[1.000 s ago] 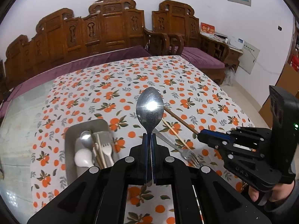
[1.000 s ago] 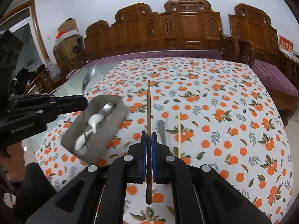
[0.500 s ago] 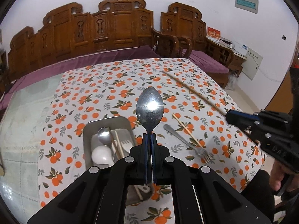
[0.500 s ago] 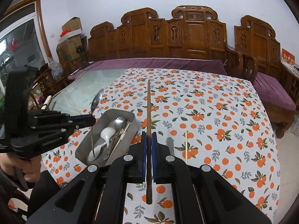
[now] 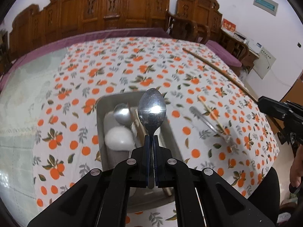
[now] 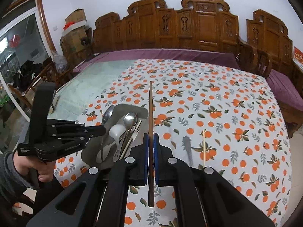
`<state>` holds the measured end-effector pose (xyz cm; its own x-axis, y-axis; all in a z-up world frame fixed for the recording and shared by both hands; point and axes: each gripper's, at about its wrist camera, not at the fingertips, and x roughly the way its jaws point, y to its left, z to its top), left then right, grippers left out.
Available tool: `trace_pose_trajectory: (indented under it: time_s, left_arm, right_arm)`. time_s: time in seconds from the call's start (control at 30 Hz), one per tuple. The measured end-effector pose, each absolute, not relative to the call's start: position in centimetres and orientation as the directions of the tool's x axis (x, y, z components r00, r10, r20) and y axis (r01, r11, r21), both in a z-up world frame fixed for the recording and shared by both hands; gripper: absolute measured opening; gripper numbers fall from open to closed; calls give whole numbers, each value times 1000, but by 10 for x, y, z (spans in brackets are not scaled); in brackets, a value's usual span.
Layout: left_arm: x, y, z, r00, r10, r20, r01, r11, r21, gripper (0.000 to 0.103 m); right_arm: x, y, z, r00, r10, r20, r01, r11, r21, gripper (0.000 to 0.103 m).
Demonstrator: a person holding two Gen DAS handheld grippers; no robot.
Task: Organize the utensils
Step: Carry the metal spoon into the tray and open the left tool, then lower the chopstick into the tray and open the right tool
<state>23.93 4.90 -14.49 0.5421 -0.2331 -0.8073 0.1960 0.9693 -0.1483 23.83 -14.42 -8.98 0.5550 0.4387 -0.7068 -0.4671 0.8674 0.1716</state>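
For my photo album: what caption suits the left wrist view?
Left gripper holding a metal spoon above a tray of utensils on an orange-patterned tablecloth.

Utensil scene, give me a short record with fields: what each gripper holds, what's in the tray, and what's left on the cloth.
left gripper: shut on metal spoon, bowl up, over the tray
right gripper: shut on dark chopstick
tray: grey metal; holds white spoon, steel spoon, more utensils
on cloth: fork, pale chopstick, side by side right of the tray
blur: left wrist view smeared
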Motion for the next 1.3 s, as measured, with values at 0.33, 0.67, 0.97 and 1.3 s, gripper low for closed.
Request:
trace_pose_trajectory:
  time_s: [0.33, 0.67, 0.97, 1.3]
  left_arm:
    - [255, 57, -177, 494, -210, -844, 159, 976, -150, 3]
    - [262, 63, -188, 487, -186, -854, 119, 982, -146, 4]
    - [230, 88, -153, 551, -160, -819, 95, 987, -129, 17]
    - [203, 126, -124, 609, -108, -786, 41, 994, -105, 33]
  right_arm:
    - [242, -129, -103, 525, 440, -729, -480, 860, 174, 6]
    - [235, -117, -112, 500, 447, -742, -502, 848, 172, 6]
    - [233, -83, -128, 448, 473, -758, -536, 821, 196, 6]
    - [244, -44, -158, 392, 446, -805, -530, 824, 199, 6]
